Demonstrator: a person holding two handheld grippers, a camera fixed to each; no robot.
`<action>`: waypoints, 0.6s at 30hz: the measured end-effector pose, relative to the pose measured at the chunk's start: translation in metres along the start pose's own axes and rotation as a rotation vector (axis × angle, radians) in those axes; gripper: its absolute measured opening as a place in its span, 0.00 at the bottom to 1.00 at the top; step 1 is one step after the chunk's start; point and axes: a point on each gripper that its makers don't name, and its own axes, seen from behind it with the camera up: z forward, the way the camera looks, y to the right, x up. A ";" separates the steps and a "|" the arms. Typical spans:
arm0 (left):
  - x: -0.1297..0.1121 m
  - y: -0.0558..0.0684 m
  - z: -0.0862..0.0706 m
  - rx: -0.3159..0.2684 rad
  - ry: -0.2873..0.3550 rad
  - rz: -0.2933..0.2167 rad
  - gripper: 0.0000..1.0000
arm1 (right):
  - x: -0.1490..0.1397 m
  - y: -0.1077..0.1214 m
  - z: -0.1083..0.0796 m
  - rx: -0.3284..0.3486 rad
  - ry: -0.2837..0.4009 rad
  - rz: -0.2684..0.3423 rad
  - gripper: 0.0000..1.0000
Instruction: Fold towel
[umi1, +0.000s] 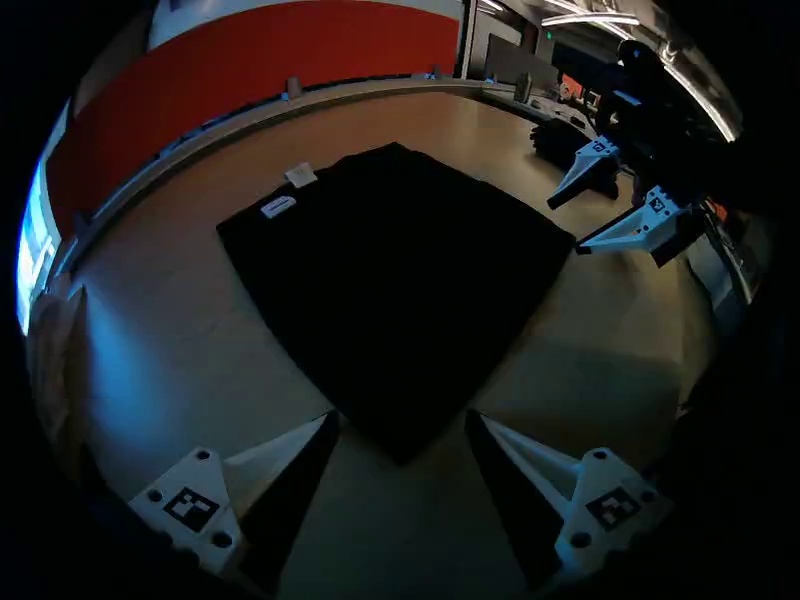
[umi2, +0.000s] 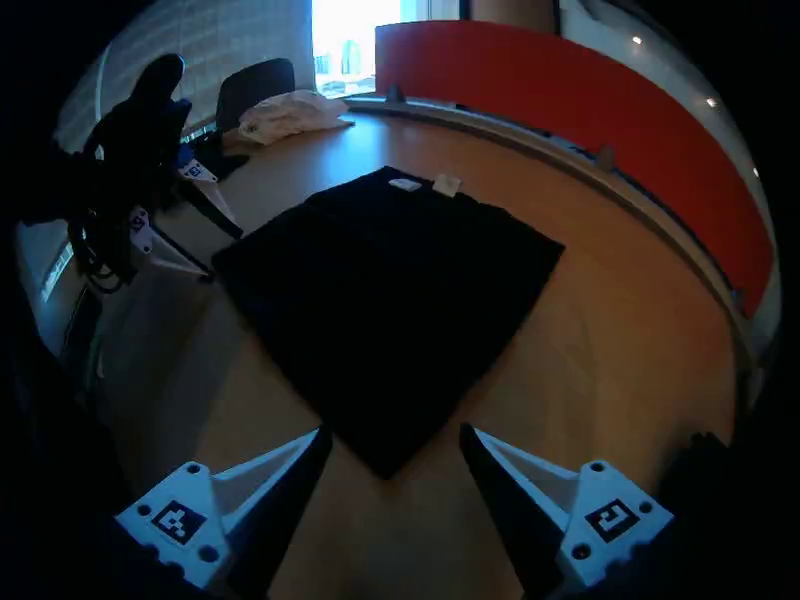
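Observation:
A black towel (umi1: 400, 280) lies flat on the wooden table (umi1: 160, 340), with two white tags (umi1: 278, 207) at its far edge. My left gripper (umi1: 400, 418) is open, its fingers on either side of the towel's near corner, just above the table. The right gripper (umi1: 565, 227) shows at the towel's right corner, held by a dark-sleeved person. In the right gripper view the same towel (umi2: 390, 300) points a corner between the fingers of my open right gripper (umi2: 395, 430). The left gripper (umi2: 225, 255) stands at the towel's left corner.
A red panel (umi1: 270, 60) runs along the table's far edge. A dark pile of cloth (umi1: 560, 140) lies at the back right. A white cloth (umi2: 290, 112) and a chair (umi2: 255, 85) are near the bright window (umi2: 350, 45).

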 end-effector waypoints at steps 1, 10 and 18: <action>0.000 0.000 0.000 0.000 0.000 -0.004 0.93 | 0.000 0.000 0.001 0.001 -0.001 0.001 0.96; -0.001 -0.003 0.000 0.016 0.000 -0.020 0.88 | -0.004 -0.004 0.008 0.018 -0.007 0.006 0.86; -0.001 -0.006 0.000 0.043 -0.006 -0.012 0.75 | -0.007 -0.003 0.010 0.020 -0.013 -0.002 0.70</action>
